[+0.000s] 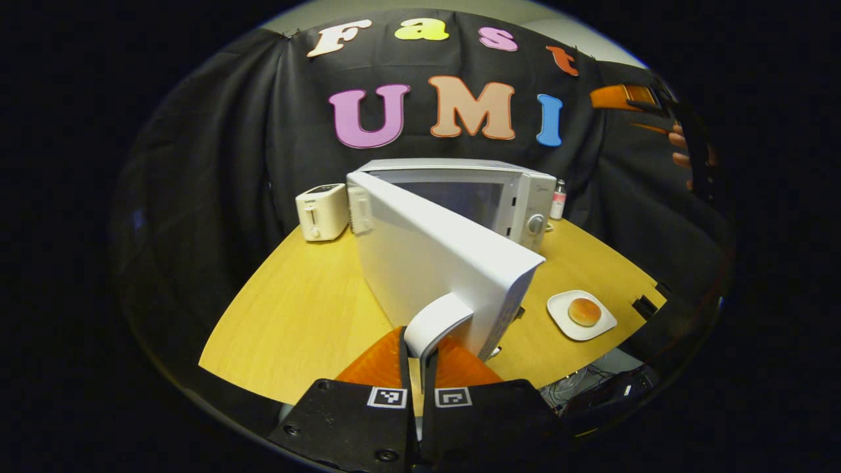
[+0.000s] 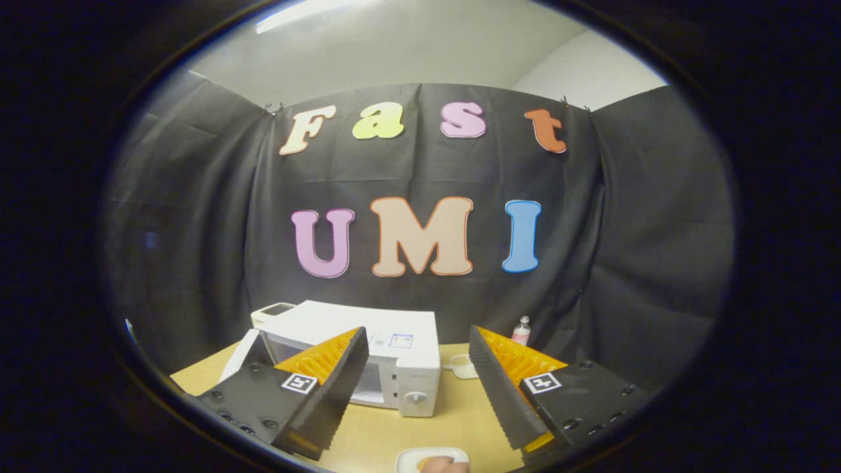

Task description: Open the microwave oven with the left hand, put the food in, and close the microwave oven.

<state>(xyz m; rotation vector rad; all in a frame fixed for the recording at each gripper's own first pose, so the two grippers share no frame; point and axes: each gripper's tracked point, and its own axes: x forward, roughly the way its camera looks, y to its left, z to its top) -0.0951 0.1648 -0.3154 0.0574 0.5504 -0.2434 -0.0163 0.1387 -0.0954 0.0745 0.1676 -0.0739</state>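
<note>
The white microwave [image 1: 519, 197] stands at the back of the wooden table with its door [image 1: 440, 263] swung wide toward me. My left gripper [image 1: 420, 358] is shut on the door's curved white handle [image 1: 435, 323]. A bun [image 1: 584, 311] lies on a small white plate [image 1: 558, 309] near the table's right front edge. My right gripper [image 2: 417, 335] is open and holds nothing. It hangs high over the table, above the microwave [image 2: 394, 335] and the plate [image 2: 430, 456]. It also appears far up at the right, as the orange right gripper [image 1: 624, 97] held by a hand [image 1: 680, 148].
A cream toaster [image 1: 322, 211] sits left of the microwave. A small bottle [image 1: 558, 199] stands behind its right corner. The yellow tabletop [image 1: 295, 315] lies bare left of the door. Cables lie below the table's front right edge [image 1: 591, 381].
</note>
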